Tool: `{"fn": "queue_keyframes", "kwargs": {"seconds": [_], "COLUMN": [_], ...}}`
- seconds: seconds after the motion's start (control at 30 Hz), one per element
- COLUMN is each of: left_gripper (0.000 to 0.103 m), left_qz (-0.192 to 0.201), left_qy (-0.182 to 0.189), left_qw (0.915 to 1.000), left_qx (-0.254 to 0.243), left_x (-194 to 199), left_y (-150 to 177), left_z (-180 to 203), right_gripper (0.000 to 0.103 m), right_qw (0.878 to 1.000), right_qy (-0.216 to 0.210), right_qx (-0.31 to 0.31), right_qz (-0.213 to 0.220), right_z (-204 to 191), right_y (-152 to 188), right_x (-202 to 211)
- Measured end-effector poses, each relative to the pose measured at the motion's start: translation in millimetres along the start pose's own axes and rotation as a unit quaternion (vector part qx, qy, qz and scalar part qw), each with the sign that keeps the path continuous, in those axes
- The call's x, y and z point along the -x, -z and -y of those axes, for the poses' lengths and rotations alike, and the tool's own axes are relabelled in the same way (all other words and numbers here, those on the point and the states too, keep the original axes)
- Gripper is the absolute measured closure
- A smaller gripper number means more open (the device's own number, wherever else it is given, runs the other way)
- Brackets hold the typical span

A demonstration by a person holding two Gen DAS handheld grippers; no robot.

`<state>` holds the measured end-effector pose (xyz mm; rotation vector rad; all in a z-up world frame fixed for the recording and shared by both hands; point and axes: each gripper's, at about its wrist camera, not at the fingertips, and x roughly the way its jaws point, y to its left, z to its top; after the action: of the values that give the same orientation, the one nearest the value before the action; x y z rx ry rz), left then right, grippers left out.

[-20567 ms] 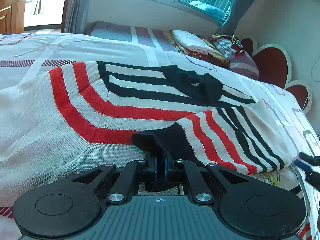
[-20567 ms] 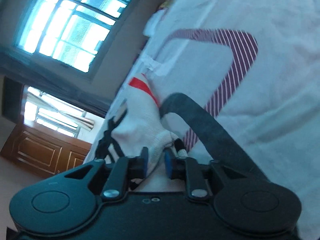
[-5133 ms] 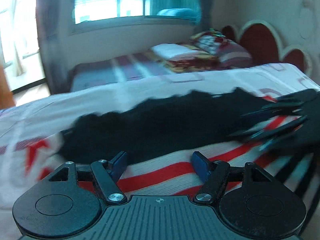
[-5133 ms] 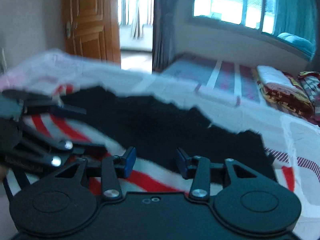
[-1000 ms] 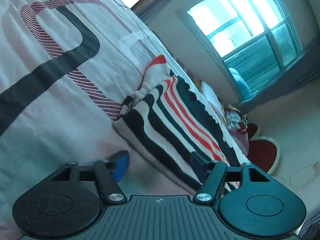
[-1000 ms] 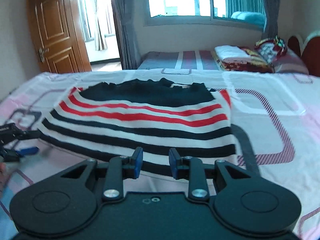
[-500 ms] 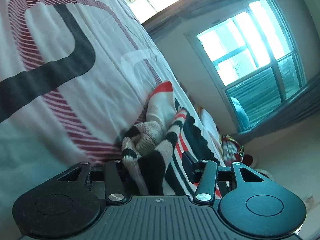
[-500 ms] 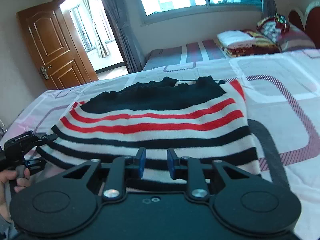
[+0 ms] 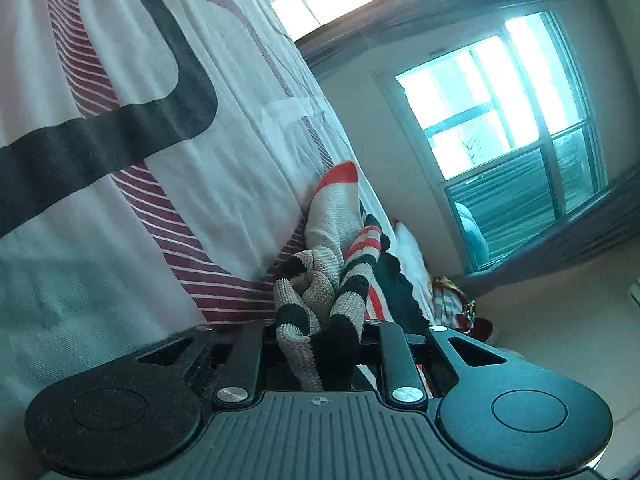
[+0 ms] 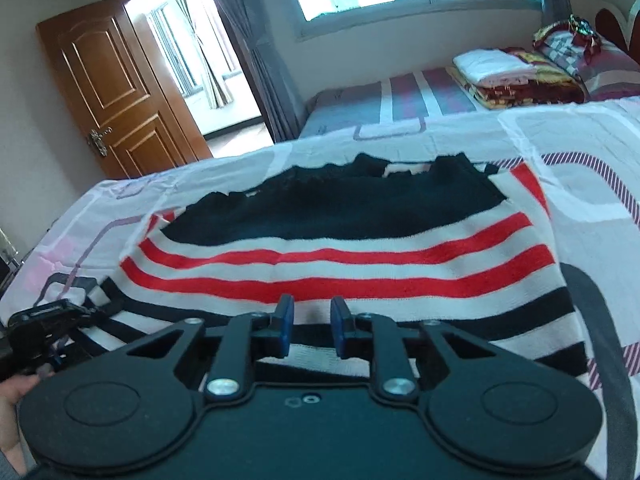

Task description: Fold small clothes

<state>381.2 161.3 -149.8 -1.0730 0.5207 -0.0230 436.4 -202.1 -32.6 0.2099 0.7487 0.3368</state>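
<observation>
- Left hand-held gripper (image 9: 320,344): clamped on a bunched corner of the striped sweater (image 10: 360,264); its fingertips are hidden by knit.
- Right hand-held gripper (image 10: 308,330): jaws a narrow gap apart, apparently holding nothing, over the near hem.
- Striped sweater: lying flat on the bed (image 10: 592,184).
- Risk: with only one corner held, lifting could drag the layers askew, and the thick bunch may slip out.

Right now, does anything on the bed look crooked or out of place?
Only the sweater's corner: it is bunched and lifted off the bed in the left gripper's jaws. The rest lies flat, stripes straight.
</observation>
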Motion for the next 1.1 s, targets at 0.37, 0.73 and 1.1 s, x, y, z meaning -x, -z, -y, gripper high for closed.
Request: {"fn": "queue_keyframes", "kwargs": {"seconds": [0.37, 0.73, 1.1], "left_gripper": [0.085, 0.085, 0.085], "left_qz": [-0.013, -0.02, -0.033], "left_qy": [0.031, 0.061, 0.104], "left_qw": [0.9992, 0.9974, 0.9922], "left_qx": [0.02, 0.033, -0.06], "left_x": [-6.9, -10.5, -10.4], "left_y": [-6.7, -9.0, -18.3], "left_z": [-12.3, -13.1, 50.1], "right_gripper": [0.086, 0.087, 0.092], "right_qw": [0.999, 0.993, 0.985], "right_qy": [-0.002, 0.06, 0.105], "right_qx": [0.037, 0.102, 0.138], "right_qz": [-0.015, 0.011, 0.016], "right_z": [-23.1, -49.0, -54.4], "right_y": [0.4, 6.3, 22.1], "right_x": [-36.6, -38.1, -55.3]}}
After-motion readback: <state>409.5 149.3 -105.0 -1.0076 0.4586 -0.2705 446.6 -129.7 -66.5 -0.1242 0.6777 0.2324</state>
